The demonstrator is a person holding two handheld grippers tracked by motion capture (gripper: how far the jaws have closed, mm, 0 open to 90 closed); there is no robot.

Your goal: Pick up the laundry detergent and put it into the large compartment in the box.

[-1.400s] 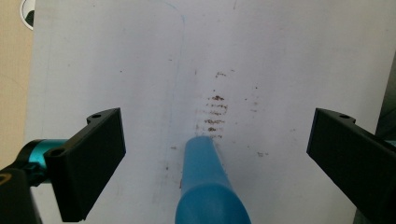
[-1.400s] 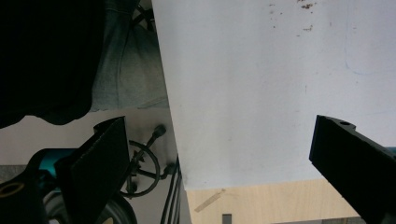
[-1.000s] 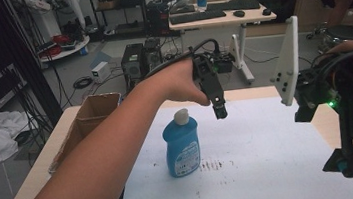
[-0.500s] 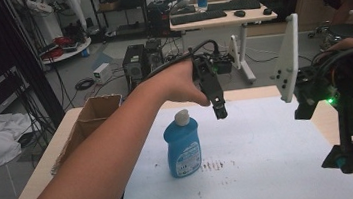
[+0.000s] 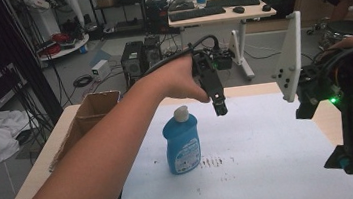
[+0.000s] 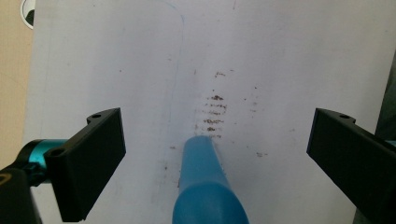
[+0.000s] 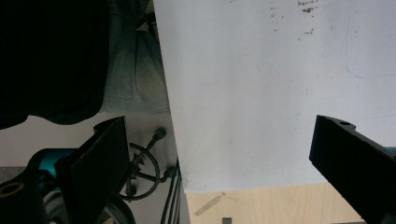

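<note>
Blue bottle (image 5: pixel 182 141) standing upright under the left gripper (image 5: pixel 219 107).
White cap (label facing forward); both grippers are gaping wide, the right gripper (image 5: pixel 347 160) hanging well apart.

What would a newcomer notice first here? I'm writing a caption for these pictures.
Probably the blue bottle with its white cap, upright on the white sheet, beside a patch of brown specks. The left gripper hangs open just above it, while the right gripper, also open, hangs by the table's right edge.
</note>
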